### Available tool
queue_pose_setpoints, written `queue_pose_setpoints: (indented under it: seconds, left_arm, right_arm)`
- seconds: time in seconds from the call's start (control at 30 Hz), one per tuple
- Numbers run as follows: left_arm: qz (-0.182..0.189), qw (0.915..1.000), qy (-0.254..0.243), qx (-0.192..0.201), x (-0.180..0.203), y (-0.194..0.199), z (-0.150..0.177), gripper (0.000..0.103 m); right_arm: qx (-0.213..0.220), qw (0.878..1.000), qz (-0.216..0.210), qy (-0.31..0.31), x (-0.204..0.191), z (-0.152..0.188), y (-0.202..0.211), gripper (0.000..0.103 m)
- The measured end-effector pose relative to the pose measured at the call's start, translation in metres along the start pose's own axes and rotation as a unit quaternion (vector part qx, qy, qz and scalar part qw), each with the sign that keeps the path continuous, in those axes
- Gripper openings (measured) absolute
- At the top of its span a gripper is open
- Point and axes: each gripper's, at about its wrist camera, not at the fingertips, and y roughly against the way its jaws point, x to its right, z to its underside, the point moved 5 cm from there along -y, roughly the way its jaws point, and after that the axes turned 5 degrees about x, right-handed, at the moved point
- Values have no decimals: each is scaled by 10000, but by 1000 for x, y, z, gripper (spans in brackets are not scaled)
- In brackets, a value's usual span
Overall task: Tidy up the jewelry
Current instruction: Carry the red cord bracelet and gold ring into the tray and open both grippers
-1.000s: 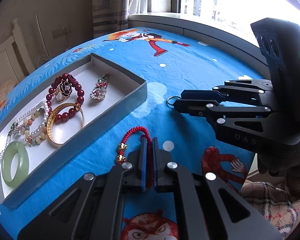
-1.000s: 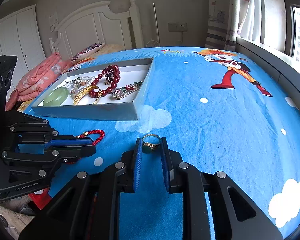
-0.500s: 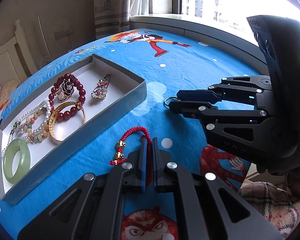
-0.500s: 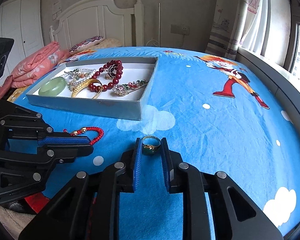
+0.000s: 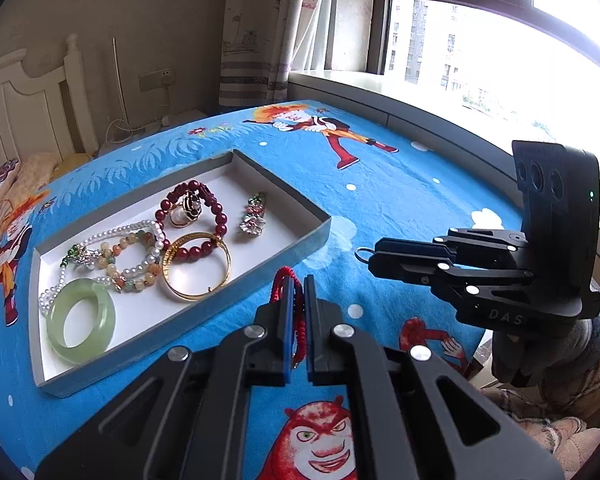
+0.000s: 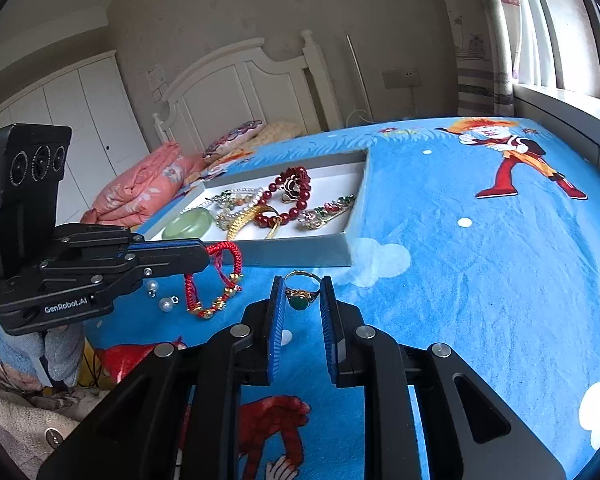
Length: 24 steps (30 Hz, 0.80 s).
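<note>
At six o'clock of the tray (image 5: 316,236), the left gripper (image 5: 296,292) pinches the red cord bracelet (image 6: 220,280) and the right gripper (image 6: 302,294) clasps the ring (image 6: 300,292), both lifted for boxing.

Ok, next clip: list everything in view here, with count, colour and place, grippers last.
tray: one, grey outside, white inside, on the bedsheet
jade bangle: one, pale green, tray's near end
gold bangle: one, gold, mid tray
dark red bead bracelet: one, in tray, partly over the gold bangle
pearl and stone strands: tangled, count unclear, white and mixed, in tray
brooch: one, green and pink, tray's far end
loose pearls: two, white, on sheet
bedsheet: one, blue, cartoon print
left gripper: shut on red cord bracelet, which hangs above the sheet
right gripper: shut on gold ring with green stone
</note>
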Motion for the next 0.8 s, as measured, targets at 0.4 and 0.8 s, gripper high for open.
queue_pose_setpoints:
  seconds: [0.4,0.8]
  left_arm:
    - [207,9989,333,273,-25,33,-25,4]
    - [521,9956,744,213,-62,35,-51,4]
  right_arm:
    - [250,9894,-1127,-885,-5,-15,9,18]
    - [46,9976,-566,-393,-21,-36,-11,18]
